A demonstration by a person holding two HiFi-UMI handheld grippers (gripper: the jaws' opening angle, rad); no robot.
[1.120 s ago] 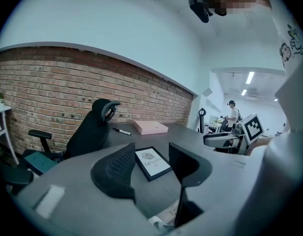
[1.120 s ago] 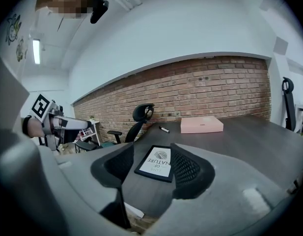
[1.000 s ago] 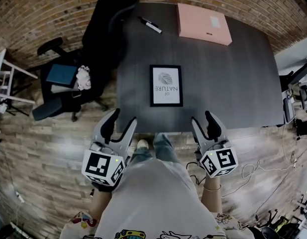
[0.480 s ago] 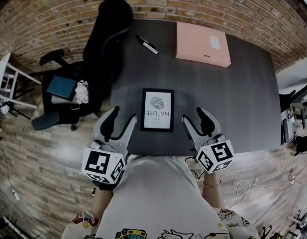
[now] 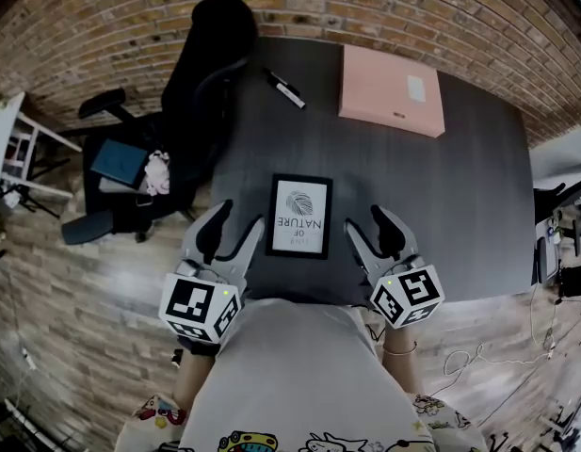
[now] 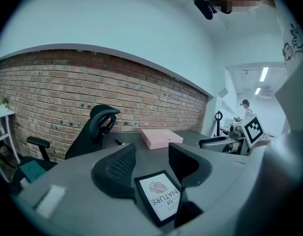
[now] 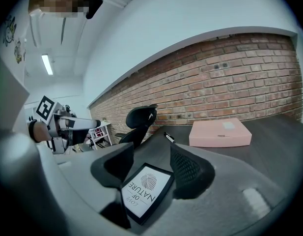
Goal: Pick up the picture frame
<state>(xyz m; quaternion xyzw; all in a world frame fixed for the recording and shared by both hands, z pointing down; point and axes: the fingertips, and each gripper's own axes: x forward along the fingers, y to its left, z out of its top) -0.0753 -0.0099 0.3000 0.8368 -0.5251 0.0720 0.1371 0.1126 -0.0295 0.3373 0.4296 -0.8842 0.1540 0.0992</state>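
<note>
A black office chair (image 5: pixel 207 53) stands at the left side of the dark table (image 5: pixel 459 186), against the brick wall (image 5: pixel 102 26).

The left gripper (image 5: pixel 237 219) hangs over the table's near edge. Its jaws are spread wide and hold nothing. In the left gripper view they frame an empty gap (image 6: pixel 152 159), and the picture frame (image 6: pixel 158 195) shows low in that gap, lying on the table beyond them. In the head view its inner jaw tip is just beside the frame's left edge; nothing shows it touching.

The picture frame (image 5: pixel 299 217) lies flat on the table near the front edge, between the two grippers. It has a black border and a white print.

The right gripper (image 5: pixel 365 222) is on the other side, also over the near edge. Its jaws are equally wide apart with nothing gripped. The right gripper view (image 7: pixel 150 161) shows the frame (image 7: pixel 144 191) lying below and between them, and the inner jaw is near the frame's right edge.

Farther back on the table, a marker (image 5: pixel 285 89) lies to the left and a flat pink box (image 5: pixel 392 90) to the right, both well apart from the frame.
</note>
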